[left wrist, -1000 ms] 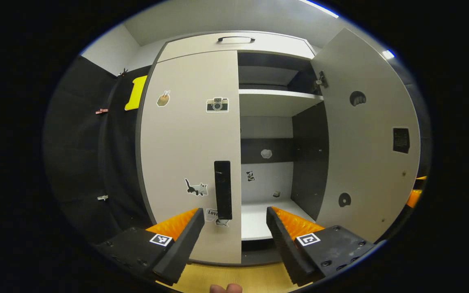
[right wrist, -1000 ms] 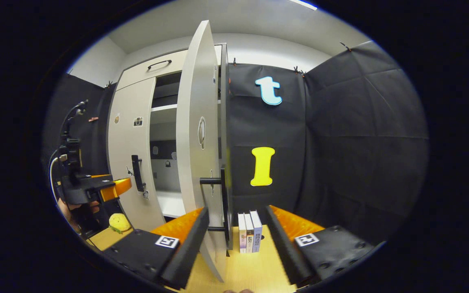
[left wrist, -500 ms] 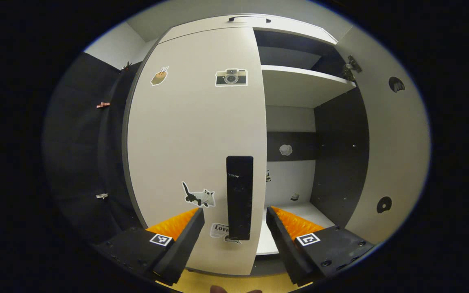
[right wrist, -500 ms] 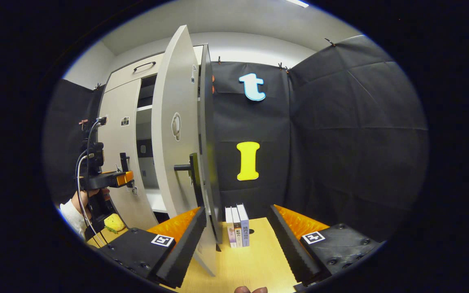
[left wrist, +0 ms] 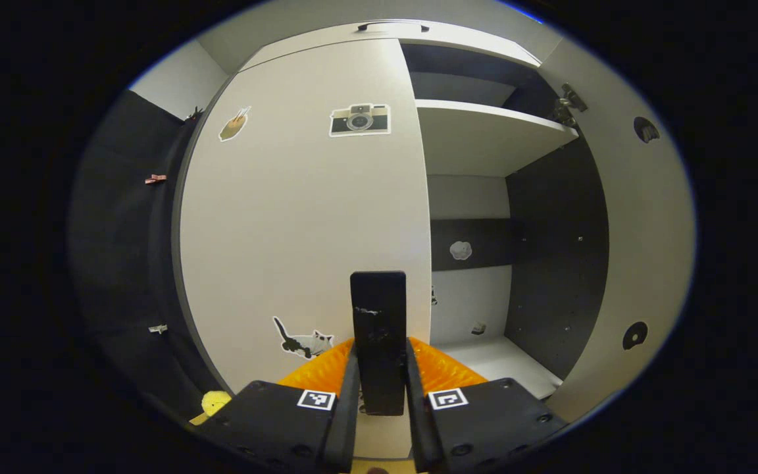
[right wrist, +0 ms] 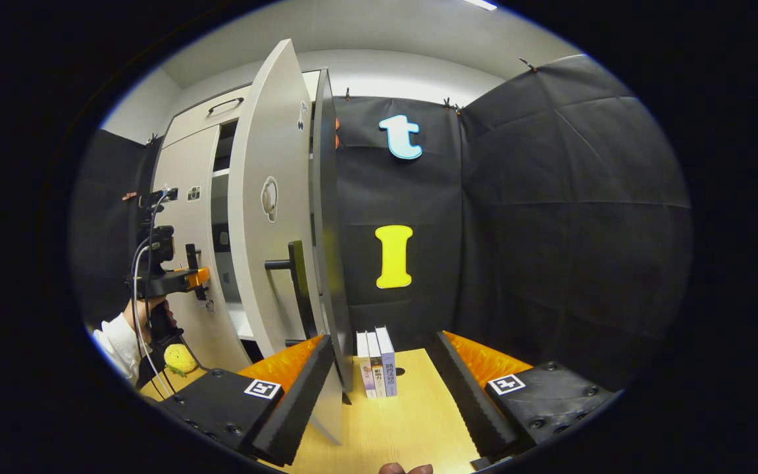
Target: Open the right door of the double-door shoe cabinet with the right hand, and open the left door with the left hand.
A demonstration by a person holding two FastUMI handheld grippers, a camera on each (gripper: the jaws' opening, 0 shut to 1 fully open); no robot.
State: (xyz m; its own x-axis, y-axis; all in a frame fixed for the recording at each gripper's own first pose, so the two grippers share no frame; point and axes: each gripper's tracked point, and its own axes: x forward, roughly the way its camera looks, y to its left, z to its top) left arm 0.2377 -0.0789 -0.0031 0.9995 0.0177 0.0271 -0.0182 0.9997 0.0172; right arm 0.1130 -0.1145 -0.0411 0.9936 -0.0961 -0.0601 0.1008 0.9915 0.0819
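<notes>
The left gripper (left wrist: 379, 421) has its 2 fingers clenched on the black handle (left wrist: 379, 342) at lower centre of the left door (left wrist: 300, 224), which looks closed. The right gripper (right wrist: 382, 395) is released, beside the wide-open right door (right wrist: 267, 197). A straight tug, ignoring the hinge arc, could slide the fingers off.

Pale grey left door (left wrist: 300, 217), black handle (left wrist: 379, 342), orange-and-black left gripper (left wrist: 379, 401)
</notes>
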